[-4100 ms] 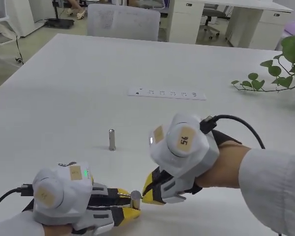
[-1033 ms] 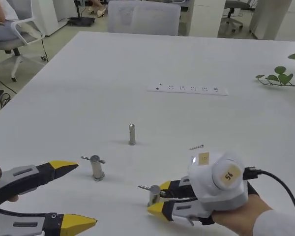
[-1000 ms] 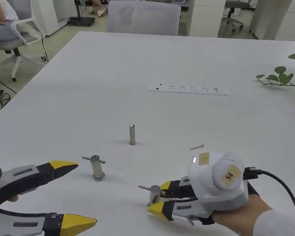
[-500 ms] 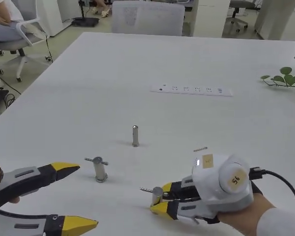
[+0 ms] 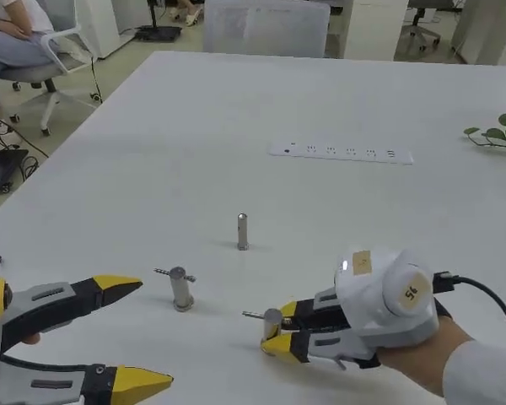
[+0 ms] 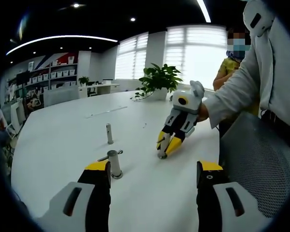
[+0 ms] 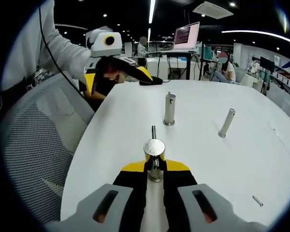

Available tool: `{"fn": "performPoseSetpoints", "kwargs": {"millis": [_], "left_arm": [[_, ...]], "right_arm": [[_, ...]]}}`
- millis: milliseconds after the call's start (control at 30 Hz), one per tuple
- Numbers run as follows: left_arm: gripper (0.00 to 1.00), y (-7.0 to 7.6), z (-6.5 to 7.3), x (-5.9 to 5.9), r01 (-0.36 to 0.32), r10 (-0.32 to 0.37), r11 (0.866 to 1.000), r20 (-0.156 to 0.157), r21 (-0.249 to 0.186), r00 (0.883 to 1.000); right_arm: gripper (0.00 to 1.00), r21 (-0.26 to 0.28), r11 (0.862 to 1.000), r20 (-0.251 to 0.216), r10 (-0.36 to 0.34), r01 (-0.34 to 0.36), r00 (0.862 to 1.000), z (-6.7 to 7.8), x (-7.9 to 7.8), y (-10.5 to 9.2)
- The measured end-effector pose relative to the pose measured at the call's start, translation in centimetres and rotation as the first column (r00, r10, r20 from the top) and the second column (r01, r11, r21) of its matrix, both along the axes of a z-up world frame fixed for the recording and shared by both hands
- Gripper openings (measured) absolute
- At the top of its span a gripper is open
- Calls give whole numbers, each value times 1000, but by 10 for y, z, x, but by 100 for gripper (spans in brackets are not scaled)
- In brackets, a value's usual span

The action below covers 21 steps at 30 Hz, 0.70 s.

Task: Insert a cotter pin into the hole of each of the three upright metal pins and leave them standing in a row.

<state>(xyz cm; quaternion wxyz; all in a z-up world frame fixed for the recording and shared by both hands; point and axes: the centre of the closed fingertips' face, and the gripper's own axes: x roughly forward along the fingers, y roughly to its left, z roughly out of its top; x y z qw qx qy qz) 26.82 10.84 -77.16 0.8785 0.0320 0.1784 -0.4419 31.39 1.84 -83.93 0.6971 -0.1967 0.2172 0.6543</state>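
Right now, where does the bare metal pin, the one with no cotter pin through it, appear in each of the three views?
Head view: the bare metal pin stands upright near the centre.
Left gripper view: left of centre, upright.
Right gripper view: right of centre, looking tilted.
Shared landmark: the held pin, clamped by the right gripper.

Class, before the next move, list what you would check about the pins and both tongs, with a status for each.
1. Near pin has its cotter pin through: ok.
2. Right tongs shut on that pin: ok.
3. Left pin upright, cotter pin through: ok.
4. Far pin fitted with cotter pin: not ok.
5. Spare cotter pin lying on table: ok.
6. Left tongs open, holding nothing: ok.
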Motion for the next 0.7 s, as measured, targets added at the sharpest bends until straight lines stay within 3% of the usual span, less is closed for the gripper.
{"fn": "performPoseSetpoints", "kwargs": {"millis": [300,700], "left_arm": [[72,1,2,0,-2,2,1000,1,-1,1000],[71,5,2,1,-16,16,1000,-4,3,1000]], "right_arm": [[11,10,1000,34,6,-6,999,6,23,6],[12,17,999,35,49,-49,998,3,28,23]]}}
